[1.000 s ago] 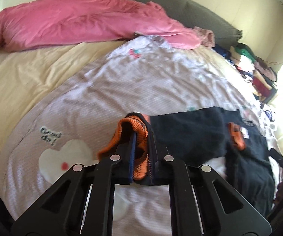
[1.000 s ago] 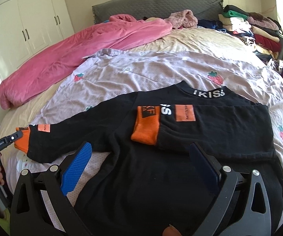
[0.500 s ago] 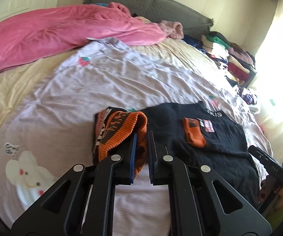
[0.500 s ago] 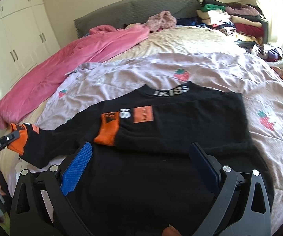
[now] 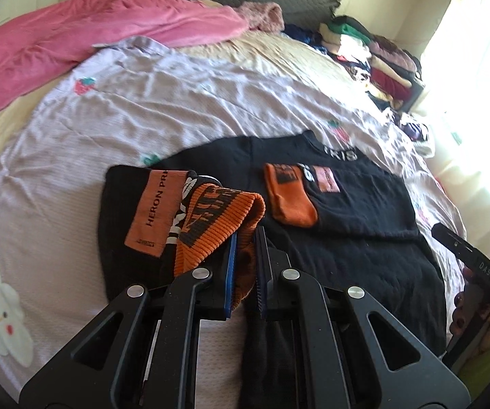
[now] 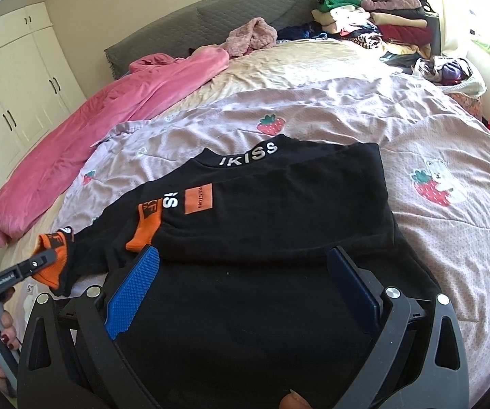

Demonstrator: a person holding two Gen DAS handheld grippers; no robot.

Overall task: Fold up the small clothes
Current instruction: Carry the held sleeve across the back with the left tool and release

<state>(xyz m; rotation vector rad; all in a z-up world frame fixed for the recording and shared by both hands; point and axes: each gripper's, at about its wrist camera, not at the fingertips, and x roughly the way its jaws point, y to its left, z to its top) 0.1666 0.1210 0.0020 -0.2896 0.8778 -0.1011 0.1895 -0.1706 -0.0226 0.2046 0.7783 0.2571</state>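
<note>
Daylight only, coming from the right side in both views. Window (image 5: 476,78) blows out to white in left wrist view; glare washes the sheet edge (image 5: 449,170) below it. Same overexposure at the top right of the right wrist view. Black sweater (image 6: 279,211) crushes to near-solid black, folds barely readable. Shadows soft, no hard edges. Heavy fisheye: bed bulges, dark vignette in all corners. Left wrist view is slightly soft, with mild motion blur on the quilt (image 5: 176,102); right wrist view is sharper.
</note>
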